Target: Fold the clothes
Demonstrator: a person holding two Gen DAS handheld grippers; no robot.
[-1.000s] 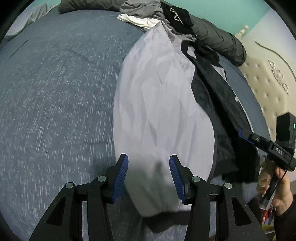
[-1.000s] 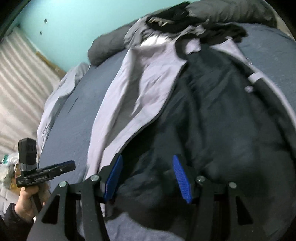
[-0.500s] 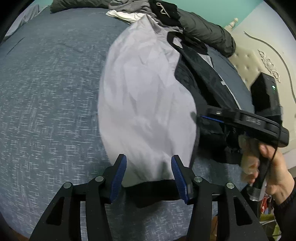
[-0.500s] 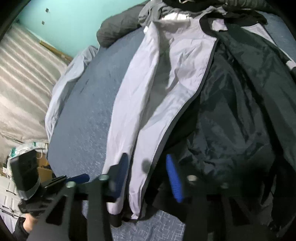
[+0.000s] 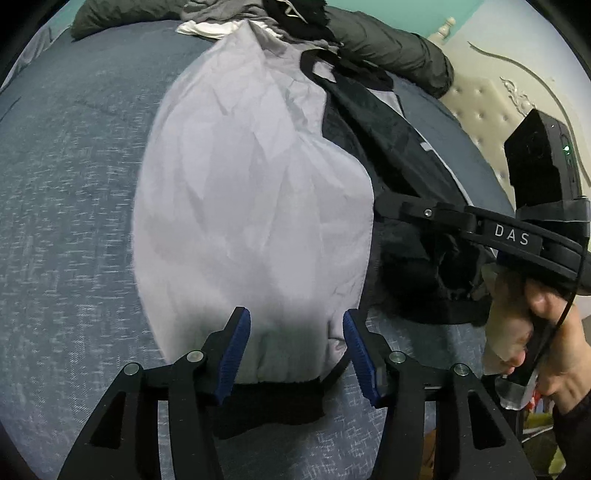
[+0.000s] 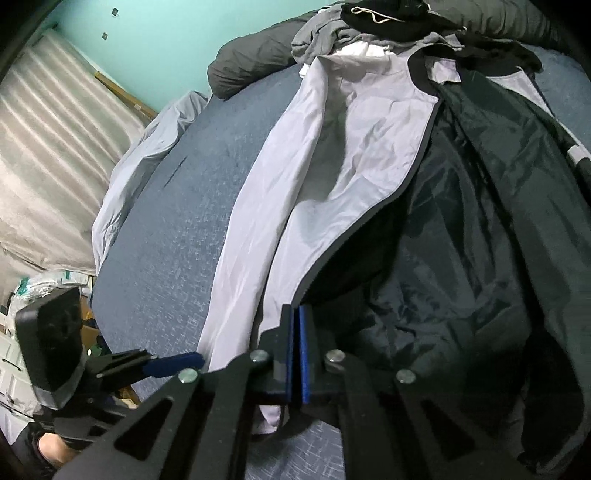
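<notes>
Clothing on the blue-grey speckled bed cover (image 5: 74, 192) comes to one jacket spread flat and one heap of garments (image 6: 373, 33) at the far end, against a dark grey rolled duvet (image 6: 251, 70); two grippers work over it. One pale lilac windbreaker jacket with a black lining (image 5: 251, 192) lies open down the middle of the bed, its lilac front panel and sleeve crumpled on one side, the shiny black lining (image 6: 461, 229) turned up on the other, a black ribbed hem band at the near edge and a black collar toward the heap. The left gripper (image 5: 295, 350) stands with its jaws about half apart, blue pads on either side of the lilac panel just above the hem band; the cloth sits between them but the pads do not press it. The right gripper (image 6: 296, 350) has its jaws fully together, blue pads flat against each other at the dark-trimmed front edge where lilac meets lining; whether any cloth is pinched there I cannot tell. A hand (image 5: 554, 343) grips the right gripper's handle.
</notes>
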